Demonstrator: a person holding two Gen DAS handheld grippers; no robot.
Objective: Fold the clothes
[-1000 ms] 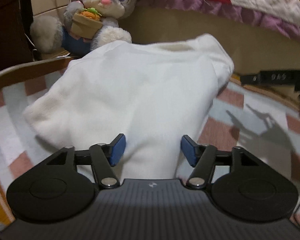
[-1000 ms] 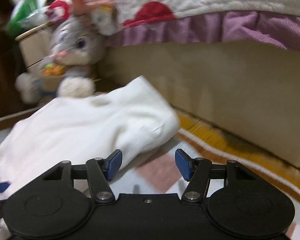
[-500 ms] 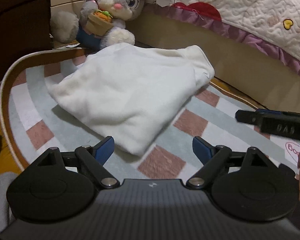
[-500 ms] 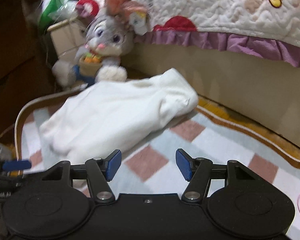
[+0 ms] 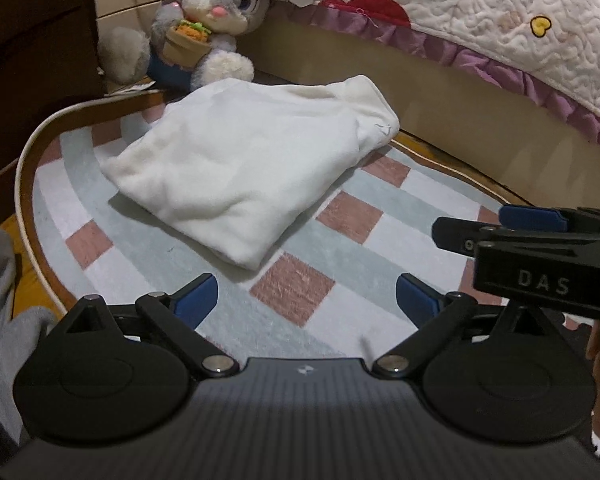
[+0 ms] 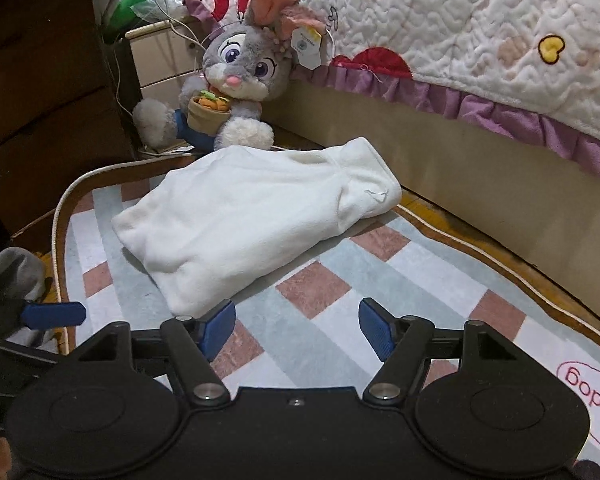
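Observation:
A folded white fleece garment lies on the checked rug, also seen as the white garment in the right wrist view. My left gripper hangs above the rug, short of the garment's near corner, its jaws opening with nothing between them. My right gripper hovers beside that same corner, jaws also opening and empty. Each gripper shows at the edge of the other's view: the right gripper at the right edge, and a blue fingertip of the left gripper at the left.
A grey plush rabbit sits behind the garment against the bed base. A quilted bedspread hangs over the bed. Dark wooden furniture stands at the left. Grey cloth lies at the rug's left edge.
Both grippers have pulled back and up from the garment, which now lies free and folded on the rug. The jaws of both stand wider, the left much more so.

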